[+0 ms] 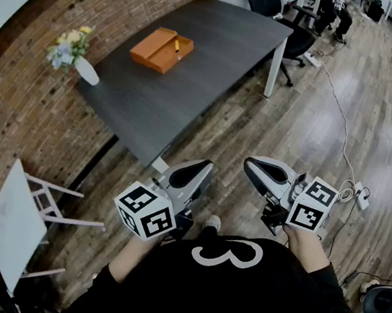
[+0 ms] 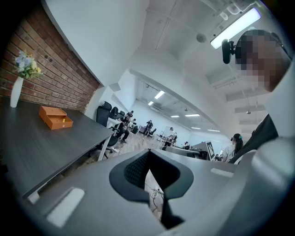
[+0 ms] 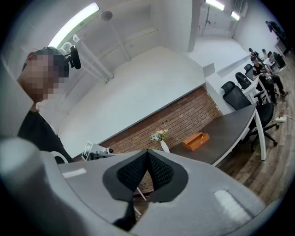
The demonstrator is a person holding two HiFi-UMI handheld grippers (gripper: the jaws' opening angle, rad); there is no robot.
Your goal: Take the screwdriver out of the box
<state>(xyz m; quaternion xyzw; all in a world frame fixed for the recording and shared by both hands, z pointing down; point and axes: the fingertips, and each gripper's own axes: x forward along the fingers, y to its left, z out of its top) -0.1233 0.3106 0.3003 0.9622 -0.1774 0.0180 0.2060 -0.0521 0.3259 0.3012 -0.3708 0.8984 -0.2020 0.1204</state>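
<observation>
An open orange box (image 1: 162, 50) lies on the dark table (image 1: 193, 79), far ahead of me. A yellow-handled screwdriver (image 1: 176, 43) rests inside it. Both grippers hang over the wooden floor, well short of the table. My left gripper (image 1: 205, 167) is shut with nothing between its pads. My right gripper (image 1: 253, 166) beside it is also shut and holds nothing. In the left gripper view, the box (image 2: 55, 117) is small at the left beyond the shut left gripper (image 2: 148, 156). In the right gripper view, the box (image 3: 196, 139) lies off to the right of the right gripper (image 3: 147, 154).
A white vase of flowers (image 1: 76, 54) stands at the table's left end by the brick wall. A black office chair (image 1: 298, 36) sits at the far end. A small white side table (image 1: 14, 223) is at my left. A cable and power strip (image 1: 357, 192) lie on the floor.
</observation>
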